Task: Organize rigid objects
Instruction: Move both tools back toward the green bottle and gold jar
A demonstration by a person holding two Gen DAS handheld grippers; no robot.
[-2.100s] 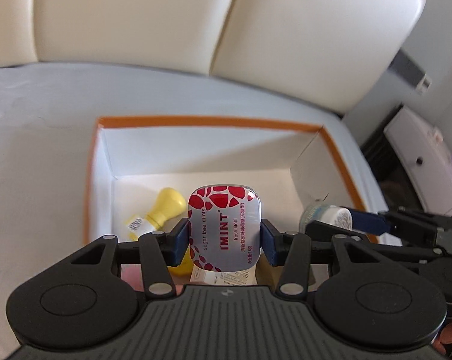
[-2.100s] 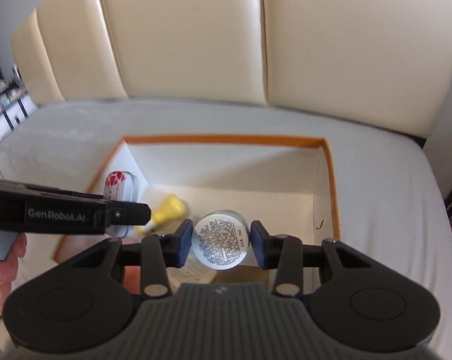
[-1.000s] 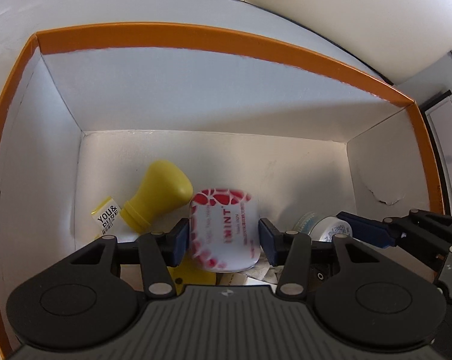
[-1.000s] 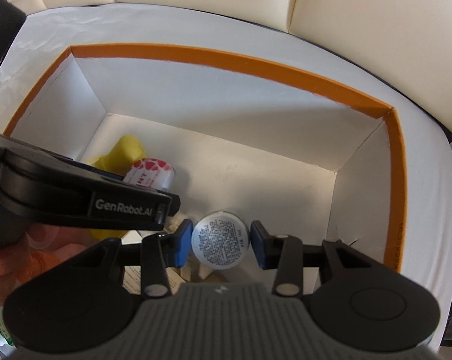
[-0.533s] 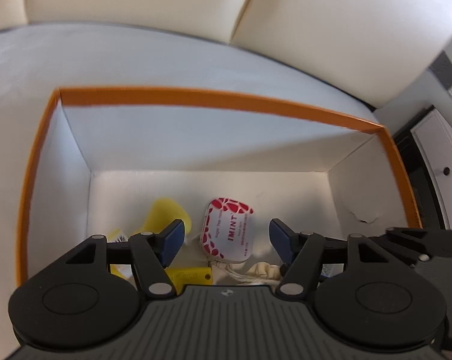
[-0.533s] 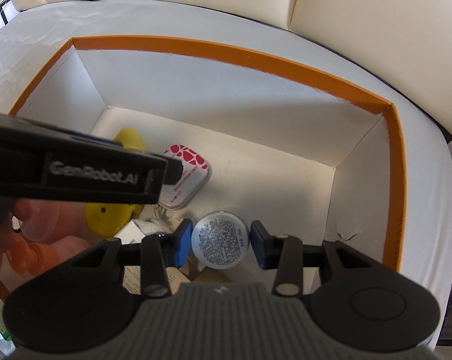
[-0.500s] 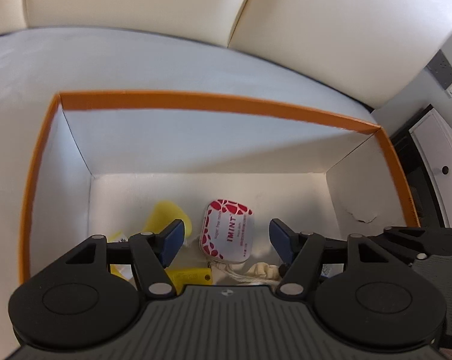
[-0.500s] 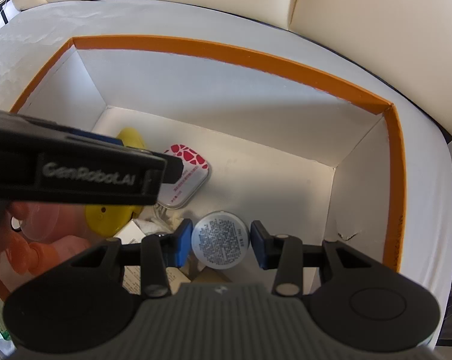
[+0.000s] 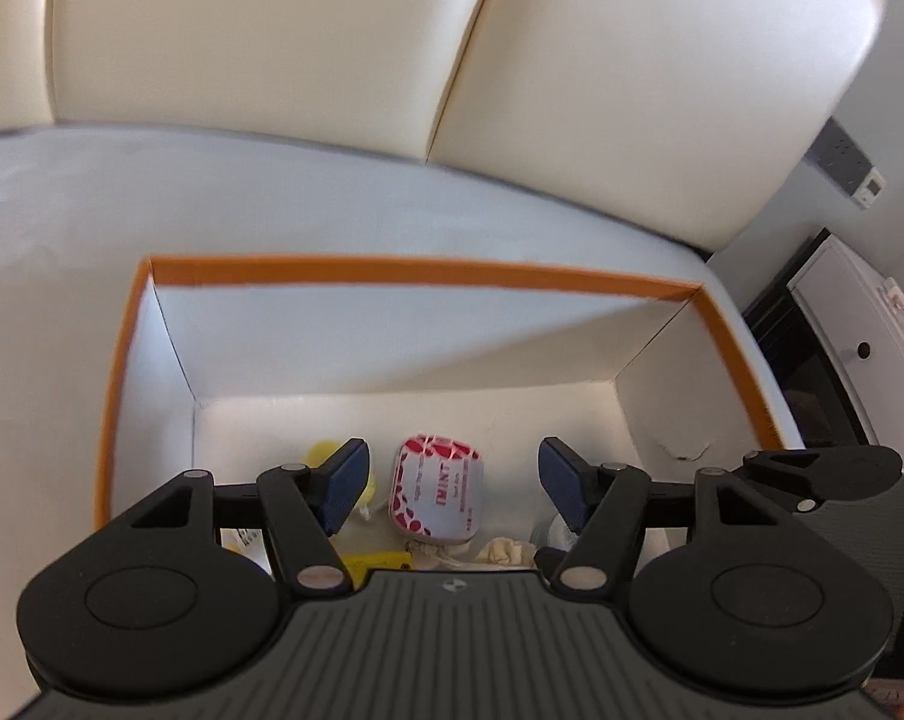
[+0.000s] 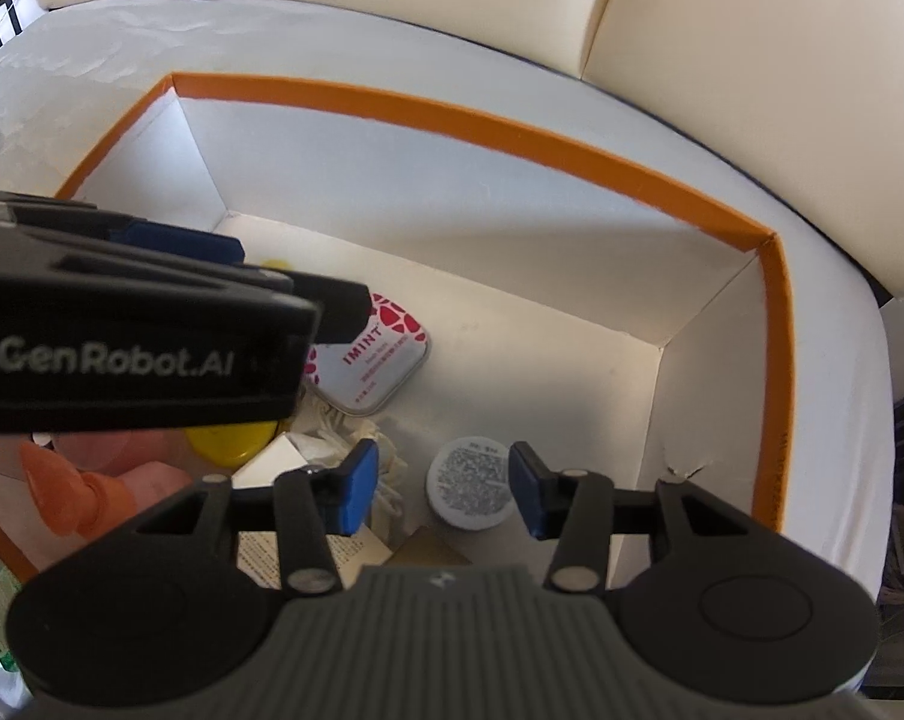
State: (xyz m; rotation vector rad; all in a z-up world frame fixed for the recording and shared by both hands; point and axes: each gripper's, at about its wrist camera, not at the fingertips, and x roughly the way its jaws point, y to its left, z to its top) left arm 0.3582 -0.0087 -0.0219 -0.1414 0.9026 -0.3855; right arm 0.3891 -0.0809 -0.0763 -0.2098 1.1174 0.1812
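An orange-rimmed white box (image 9: pixel 404 271) (image 10: pixel 452 111) sits on a pale cushion. A red-and-white IMINT mint tin (image 9: pixel 438 491) (image 10: pixel 375 360) lies flat on the box floor. My left gripper (image 9: pixel 452 477) is open and empty, raised above the tin; its body crosses the right wrist view (image 10: pixel 152 324). A small round white jar (image 10: pixel 468 483) lies on the box floor. My right gripper (image 10: pixel 443 489) is open, its pads apart on either side of the jar.
A yellow bottle (image 9: pixel 326 457) (image 10: pixel 230 435), an orange object (image 10: pixel 74 498), white string (image 10: pixel 356 426) and paper cards lie at the box's near left. Cream sofa backrests (image 9: pixel 332 60) stand behind. A white cabinet (image 9: pixel 871 348) stands at the right.
My left gripper has risen away from the released mint tin. My right gripper has opened and let go of the round jar, which now lies on the box floor.
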